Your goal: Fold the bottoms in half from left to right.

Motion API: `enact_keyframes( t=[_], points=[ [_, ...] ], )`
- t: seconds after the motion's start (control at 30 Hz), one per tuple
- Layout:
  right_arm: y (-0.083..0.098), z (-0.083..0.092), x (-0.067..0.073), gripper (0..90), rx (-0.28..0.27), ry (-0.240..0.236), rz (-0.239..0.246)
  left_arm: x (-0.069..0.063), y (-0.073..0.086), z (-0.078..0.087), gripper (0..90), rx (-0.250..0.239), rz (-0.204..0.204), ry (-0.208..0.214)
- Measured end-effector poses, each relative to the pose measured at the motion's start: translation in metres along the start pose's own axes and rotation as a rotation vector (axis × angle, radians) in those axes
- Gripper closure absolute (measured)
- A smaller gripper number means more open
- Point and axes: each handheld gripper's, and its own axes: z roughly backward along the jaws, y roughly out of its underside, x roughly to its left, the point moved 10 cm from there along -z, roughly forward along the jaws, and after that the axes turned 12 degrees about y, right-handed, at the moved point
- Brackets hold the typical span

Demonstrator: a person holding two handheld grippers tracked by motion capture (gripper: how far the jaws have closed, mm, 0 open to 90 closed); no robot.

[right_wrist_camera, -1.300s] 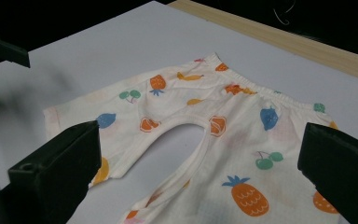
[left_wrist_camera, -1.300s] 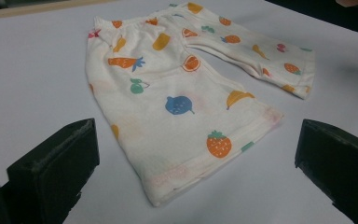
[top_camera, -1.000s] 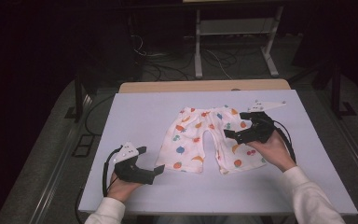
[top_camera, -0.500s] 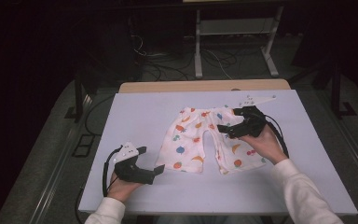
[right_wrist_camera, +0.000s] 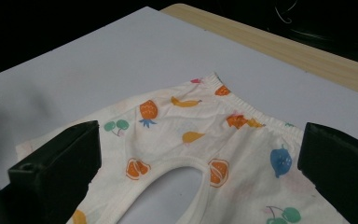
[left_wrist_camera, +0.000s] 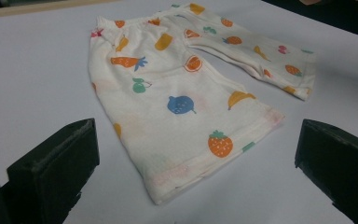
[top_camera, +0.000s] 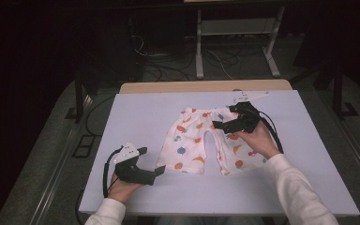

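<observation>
Shorts of cream cotton, small and printed with fruit and vegetables (top_camera: 201, 143), are being shown lying flat near the middle of the pale lilac table cover (top_camera: 136, 112), waistband toward the far edge and both legs spread toward the person. No fold is being seen in them yet; apart from light creasing, the fabric is lying in a single open layer, so the work is being judged as barely begun, probably a folding job with every fold still left.

In the left gripper view, the nearer leg hem (left_wrist_camera: 205, 172) is being framed between two black jaws standing wide apart, with nothing held. That left gripper (top_camera: 157, 172) is being rested low on the cover, just beside the hem and apparently not touching it.

The right gripper (top_camera: 218, 125) is being held above the waistband side of the shorts, over the other leg. In its own view the elastic waistband (right_wrist_camera: 256, 114) and the curved crotch seam (right_wrist_camera: 177, 172) are being looked down on between jaws likewise spread apart and empty.

A first grip is being judged as the next need: the cloth is thin and limp, so a pinch at hem and waistband is being expected before any fold.

A wooden table edge (top_camera: 206, 86) is being seen beyond the cover.
</observation>
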Motion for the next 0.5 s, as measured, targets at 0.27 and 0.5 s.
enact_keyframes(
  t=[0.27, 0.5],
  points=[
    [-0.005, -0.012, 0.002, 0.0, 0.004, 0.007, -0.002, 0.0, 0.0, 0.001, 0.0, -0.005, 0.003, -0.002],
    [-0.01, -0.022, 0.005, 0.0, 0.008, 0.002, -0.003, 0.001, 0.0, 0.001, 0.0, -0.005, 0.004, -0.003]
  ],
)
